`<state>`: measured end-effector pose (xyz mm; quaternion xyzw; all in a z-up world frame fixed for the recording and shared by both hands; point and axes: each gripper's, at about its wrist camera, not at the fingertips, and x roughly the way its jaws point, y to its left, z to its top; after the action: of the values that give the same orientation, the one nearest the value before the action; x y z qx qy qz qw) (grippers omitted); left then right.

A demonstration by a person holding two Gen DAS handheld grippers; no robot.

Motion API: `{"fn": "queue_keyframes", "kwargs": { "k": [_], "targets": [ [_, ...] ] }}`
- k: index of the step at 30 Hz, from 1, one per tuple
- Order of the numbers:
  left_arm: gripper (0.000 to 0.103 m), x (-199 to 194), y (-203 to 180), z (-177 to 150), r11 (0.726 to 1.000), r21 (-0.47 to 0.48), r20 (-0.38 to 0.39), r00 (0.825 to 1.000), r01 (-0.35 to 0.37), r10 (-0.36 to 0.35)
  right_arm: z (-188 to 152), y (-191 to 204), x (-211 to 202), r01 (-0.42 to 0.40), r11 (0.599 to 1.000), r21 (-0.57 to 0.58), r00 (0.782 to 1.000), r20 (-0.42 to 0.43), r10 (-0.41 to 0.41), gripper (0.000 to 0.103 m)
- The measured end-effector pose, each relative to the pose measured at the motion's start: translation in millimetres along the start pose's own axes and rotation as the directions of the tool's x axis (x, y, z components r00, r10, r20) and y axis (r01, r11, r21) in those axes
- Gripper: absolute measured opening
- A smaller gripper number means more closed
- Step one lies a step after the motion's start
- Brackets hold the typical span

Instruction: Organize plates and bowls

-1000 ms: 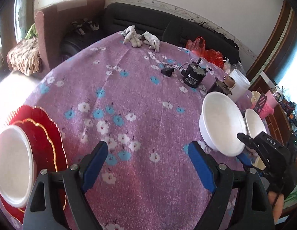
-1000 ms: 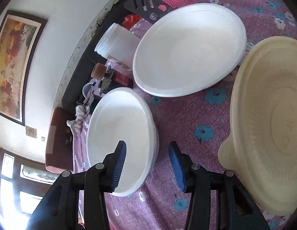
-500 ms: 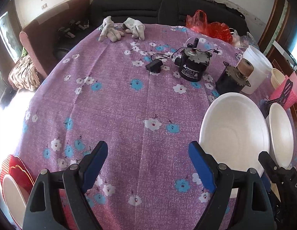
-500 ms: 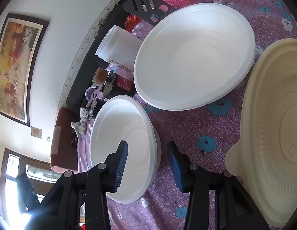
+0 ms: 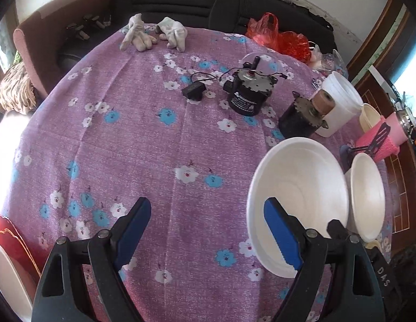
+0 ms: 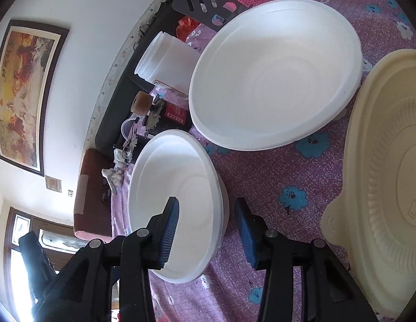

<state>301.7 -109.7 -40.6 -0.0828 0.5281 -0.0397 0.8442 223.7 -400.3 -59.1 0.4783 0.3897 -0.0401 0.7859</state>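
My left gripper (image 5: 208, 230) hangs over the purple flowered tablecloth (image 5: 159, 139) with its blue pads spread wide and nothing between them. Its right pad overlaps the near rim of a white foam bowl (image 5: 302, 187) at the lower right of the frame; I cannot tell whether it touches. Just right of that bowl sits a second white bowl (image 5: 367, 196), edge-on from here. At the lower left edge I see a red plate (image 5: 9, 238) with a white dish (image 5: 6, 281) lying on it.

My right gripper (image 6: 206, 228) straddles the rim of the smaller white bowl (image 6: 175, 187) — one pad inside it, the other outside the wall. The jaws are partly closed, but a gap shows at the outer pad, so it isn't pinching. Above it, in the upper centre of the frame, is the larger white bowl (image 6: 275, 75), and a cream ribbed plate (image 6: 390, 174) fills the right edge.

Far across the table lie two pale work gloves (image 5: 154, 35) and a black motor (image 5: 248, 91).
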Motion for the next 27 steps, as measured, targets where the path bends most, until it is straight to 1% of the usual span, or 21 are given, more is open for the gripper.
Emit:
{"fn": "queue_keyframes", "kwargs": {
  "k": [1,6,10,13,15,16,19,21,23,25,27],
  "targets": [
    [0.085,0.4,-3.6,0.5,1.000,0.006,-0.005,1.000,0.007,-0.007,-0.6,0.2,0.7,0.001,1.000,-0.001,1.000,-0.001,-0.001,0.047],
    [0.085,12.2,-20.4,3.6,0.999,0.044,-0.023,1.000,-0.008,0.010,-2.1,2.7,0.4,0.006,1.000,-0.011,1.000,0.004,-0.006,0.047],
    [0.085,23.3,-28.0,5.6,0.999,0.041,-0.036,0.999,0.016,-0.014,-2.7,2.2,1.9,0.010,1.000,-0.005,1.000,0.001,-0.010,0.047],
    [0.085,28.6,-31.9,5.0,0.999,0.053,-0.023,1.000,-0.004,0.005,-2.9,-0.3,1.8,0.015,1.000,0.002,1.000,0.004,-0.015,0.047],
    [0.085,29.9,-32.5,4.5,0.998,0.055,0.011,0.999,-0.033,0.032,-2.5,-1.3,1.0,0.020,1.000,0.003,1.000,0.011,-0.020,0.045],
    [0.085,30.6,-32.4,4.5,0.998,0.052,0.024,0.999,-0.037,0.036,-2.3,-1.4,1.2,0.021,1.000,0.003,1.000,0.010,-0.021,0.044],
    [0.085,34.8,-29.9,5.4,0.999,0.041,0.022,0.999,-0.036,0.035,-2.3,-1.6,2.7,0.023,1.000,0.005,1.000,0.006,-0.023,0.044],
    [0.081,36.1,-28.8,5.4,0.999,0.038,0.030,0.999,-0.037,0.036,-2.7,-1.3,4.9,0.024,1.000,0.002,1.000,0.000,-0.024,0.042],
    [0.069,37.7,-28.8,5.1,0.998,0.044,0.027,0.999,-0.035,0.034,-2.9,-1.3,7.4,0.026,1.000,-0.002,1.000,-0.010,-0.026,0.037],
    [0.066,40.3,-28.2,4.9,0.999,0.041,0.013,1.000,-0.027,0.027,-3.1,-2.1,9.2,0.028,1.000,-0.002,1.000,-0.013,-0.028,0.036],
    [0.061,41.3,-27.8,4.1,0.998,0.042,0.015,0.999,-0.036,0.035,-3.4,-2.0,11.1,0.033,0.999,-0.006,0.999,-0.017,-0.033,0.032]
  ]
}}
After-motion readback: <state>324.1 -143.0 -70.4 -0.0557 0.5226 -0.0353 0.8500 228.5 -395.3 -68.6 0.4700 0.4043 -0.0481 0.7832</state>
